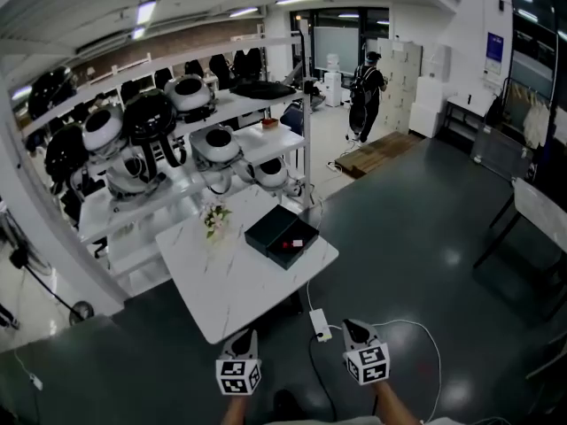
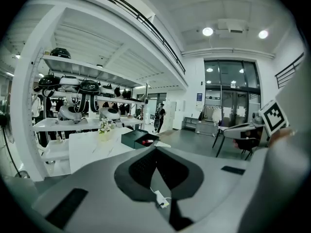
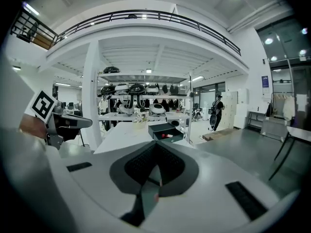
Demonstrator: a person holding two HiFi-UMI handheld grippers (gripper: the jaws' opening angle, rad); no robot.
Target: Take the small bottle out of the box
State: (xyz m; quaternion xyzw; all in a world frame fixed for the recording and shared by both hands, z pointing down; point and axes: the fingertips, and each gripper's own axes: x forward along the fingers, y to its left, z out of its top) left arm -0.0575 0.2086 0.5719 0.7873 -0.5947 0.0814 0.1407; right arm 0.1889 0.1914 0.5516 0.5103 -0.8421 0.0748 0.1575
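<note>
**Left tongs** [image 1: 245, 336]: you are holding these low at the near edge of the white marble-patterned counter [image 1: 232, 282]. Their jaws are resting together, tip against tip, with nothing between them.

**Right tongs** [image 1: 354, 328]: you are holding these just beside the left pair, over the dark grey floor [image 1: 425, 237]. Their jaws are likewise pressing together on nothing. A white power adapter [image 1: 320, 324] with its cable is lying on the floor between the two pairs.

**Shallow black rectangular box** [image 1: 282, 235]: it is sitting open on the counter, towards the far right corner. It is well apart from both tongs and ahead of them. Both gripper views are looking across the counter at it, so it is showing just above the closed tips of each pair.

**Small red bottle** [image 1: 288, 244]: it is lying inside the box, towards the box's nearer right side, and is touching neither pair of tongs. It is showing only as a small red patch in every view. You cannot tell which way its neck is pointing or how its long axis is running.

**Small bunch of pale flowers** [image 1: 215, 220]: it is standing on the counter to the left of the box, apart from it.
</note>
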